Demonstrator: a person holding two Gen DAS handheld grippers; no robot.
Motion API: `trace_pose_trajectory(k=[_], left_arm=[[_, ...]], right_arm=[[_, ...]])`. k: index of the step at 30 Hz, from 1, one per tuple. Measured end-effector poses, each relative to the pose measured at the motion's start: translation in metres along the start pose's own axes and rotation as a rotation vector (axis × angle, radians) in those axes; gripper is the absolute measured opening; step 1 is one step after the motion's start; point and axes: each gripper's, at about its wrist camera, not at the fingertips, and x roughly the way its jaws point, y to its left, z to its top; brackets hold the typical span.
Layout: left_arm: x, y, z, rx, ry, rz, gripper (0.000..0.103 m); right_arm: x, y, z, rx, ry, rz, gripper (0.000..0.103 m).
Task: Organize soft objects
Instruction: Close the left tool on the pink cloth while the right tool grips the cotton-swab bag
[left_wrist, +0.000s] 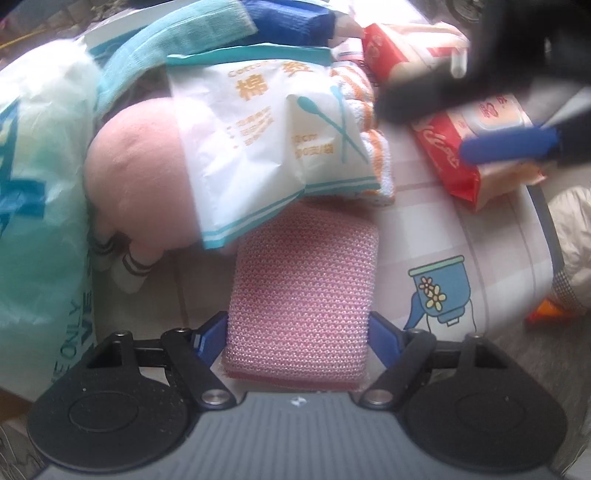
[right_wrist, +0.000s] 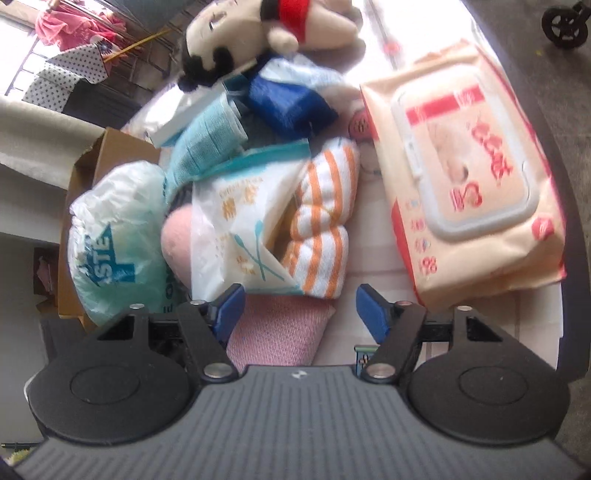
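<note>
A pink mesh sponge (left_wrist: 301, 291) lies flat on the tablecloth, its far end tucked under a white cotton-swab bag (left_wrist: 258, 140). My left gripper (left_wrist: 297, 336) points down over the sponge, one blue pad at each long side, and the sponge does not look squeezed. My right gripper (right_wrist: 301, 312) hangs open above the sponge's corner (right_wrist: 277, 332), holding nothing. One of its blue fingers (left_wrist: 509, 144) shows blurred over the wet-wipes pack (left_wrist: 461, 162). An orange-striped towel (right_wrist: 325, 221) and a pink plush (left_wrist: 136, 177) lie against the swab bag.
A big wet-wipes pack (right_wrist: 461, 177) fills the right side. A pale green plastic bag (right_wrist: 114, 236) and a cardboard box (right_wrist: 107, 155) stand at the left. Teal cloth (right_wrist: 207, 144), a blue cloth (right_wrist: 288, 99) and a doll (right_wrist: 258, 33) lie further back. The table edge (left_wrist: 543, 229) runs at the right.
</note>
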Motion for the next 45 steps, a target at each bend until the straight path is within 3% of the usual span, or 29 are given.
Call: trace_pose_trajectory(k=[3, 8, 11, 12, 15, 16, 18, 32, 41, 44, 45], left_arm=[[-0.005, 0.008, -0.008, -0.057, -0.003, -0.003, 0.080], [-0.010, 0.019, -0.022, -0.132, -0.005, -0.009, 0.080], [-0.009, 0.020, -0.028, -0.138, -0.002, -0.001, 0.080], [-0.007, 0.021, -0.027, -0.139, -0.003, 0.000, 0.080], [-0.006, 0.020, -0.027, -0.144, -0.008, 0.002, 0.080], [-0.006, 0.019, -0.026, -0.148, -0.011, -0.002, 0.080], [-0.008, 0.021, -0.028, -0.159, -0.013, -0.006, 0.080], [-0.011, 0.016, -0.023, -0.128, -0.009, -0.002, 0.081], [-0.001, 0.006, -0.019, -0.124, -0.007, 0.002, 0.082], [-0.001, 0.004, -0.018, -0.122, -0.002, 0.003, 0.082], [-0.001, 0.002, -0.018, -0.119, -0.002, 0.004, 0.082]], right_arm=[[-0.001, 0.011, 0.023, -0.069, -0.057, 0.007, 0.084], [0.040, 0.031, 0.049, -0.124, -0.019, -0.003, 0.083], [0.061, 0.041, 0.048, -0.152, 0.011, -0.047, 0.062], [0.062, 0.045, 0.049, -0.177, 0.007, -0.068, 0.047], [0.059, 0.048, 0.050, -0.197, 0.003, -0.081, 0.026], [0.057, 0.046, 0.049, -0.189, 0.002, -0.082, 0.019], [0.049, 0.043, 0.049, -0.179, -0.009, -0.075, 0.015], [-0.042, 0.011, 0.011, -0.162, -0.037, -0.117, 0.007], [-0.064, -0.015, -0.024, -0.028, 0.041, -0.105, 0.005], [-0.057, -0.017, -0.031, -0.059, 0.026, -0.124, 0.009], [-0.053, -0.015, -0.032, -0.099, 0.021, -0.143, 0.019]])
